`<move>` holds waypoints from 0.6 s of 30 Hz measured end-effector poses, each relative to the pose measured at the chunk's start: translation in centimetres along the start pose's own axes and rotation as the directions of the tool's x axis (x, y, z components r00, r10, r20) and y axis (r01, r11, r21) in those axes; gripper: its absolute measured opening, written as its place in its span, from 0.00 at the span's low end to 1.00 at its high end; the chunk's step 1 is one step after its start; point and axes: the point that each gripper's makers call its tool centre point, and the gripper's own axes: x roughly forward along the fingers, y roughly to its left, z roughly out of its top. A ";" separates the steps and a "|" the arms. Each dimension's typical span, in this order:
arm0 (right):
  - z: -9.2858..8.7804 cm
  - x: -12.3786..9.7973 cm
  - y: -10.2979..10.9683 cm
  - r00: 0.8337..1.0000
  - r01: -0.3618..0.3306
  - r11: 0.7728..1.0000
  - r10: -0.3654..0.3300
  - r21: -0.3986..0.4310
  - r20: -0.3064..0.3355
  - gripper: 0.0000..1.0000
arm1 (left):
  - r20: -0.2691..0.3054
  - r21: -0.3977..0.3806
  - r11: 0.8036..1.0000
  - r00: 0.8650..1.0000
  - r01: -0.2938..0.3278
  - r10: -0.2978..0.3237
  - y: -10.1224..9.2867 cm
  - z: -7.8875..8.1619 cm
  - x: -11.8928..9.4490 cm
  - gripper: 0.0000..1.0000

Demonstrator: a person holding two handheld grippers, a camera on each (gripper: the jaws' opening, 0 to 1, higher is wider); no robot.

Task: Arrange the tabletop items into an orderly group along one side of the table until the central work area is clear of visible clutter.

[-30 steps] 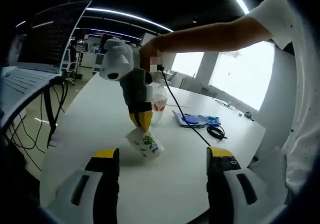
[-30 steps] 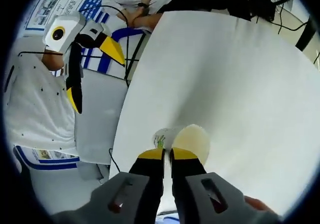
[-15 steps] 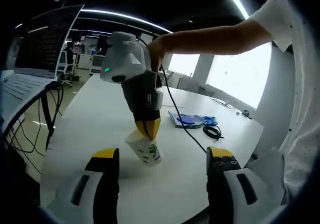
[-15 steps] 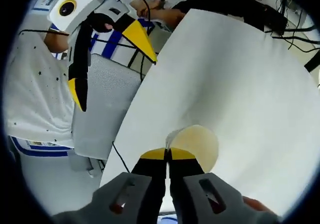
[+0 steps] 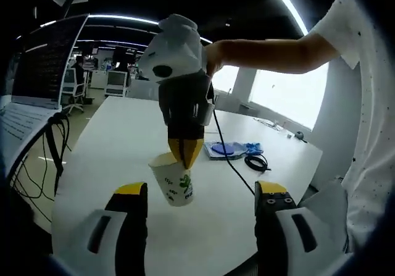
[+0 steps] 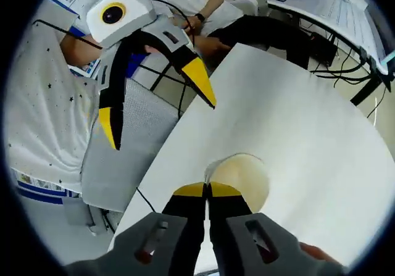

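A white paper cup (image 5: 175, 183) with a green print hangs upright over the white table (image 5: 111, 140). My right gripper (image 5: 185, 155) comes down from above and is shut on the cup's rim. In the right gripper view its yellow-tipped jaws (image 6: 207, 190) pinch that rim, with the cup's pale inside (image 6: 242, 175) just beyond. My left gripper (image 5: 201, 189) is open and holds nothing, its jaws on either side of the cup and nearer the camera. The left gripper (image 6: 154, 106) also shows off the table's edge, jaws spread.
A blue flat item (image 5: 223, 148) and a coiled black cable (image 5: 257, 162) lie at the table's far right. A laptop (image 5: 37, 72) stands on the left with cables hanging below. A grey chair (image 6: 120, 152) and a person in a white shirt are beside the table edge.
The cup went from tilted on the table to upright, lifted by its rim in my right gripper. The left gripper stayed open.
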 end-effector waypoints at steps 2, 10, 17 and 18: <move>-0.4 -0.6 0.4 0.999 0.033 0.999 -0.033 0.006 0.021 0.00 | -0.004 0.006 1.000 1.000 0.011 -0.011 -0.4 0.2 0.4 0.71; -2.0 -3.1 2.2 0.985 0.125 0.991 -0.130 0.052 0.109 0.00 | -0.014 0.038 0.998 0.998 0.057 -0.057 -1.8 1.4 1.7 0.71; -4.3 -5.2 4.3 0.965 0.197 0.974 -0.213 0.112 0.151 0.00 | -0.029 0.065 0.992 0.994 0.105 -0.103 -3.3 2.2 2.9 0.71; -4.9 -5.6 4.6 0.961 0.212 0.970 -0.229 0.122 0.152 0.00 | -0.032 0.070 0.991 0.994 0.111 -0.109 -3.5 2.3 3.0 0.71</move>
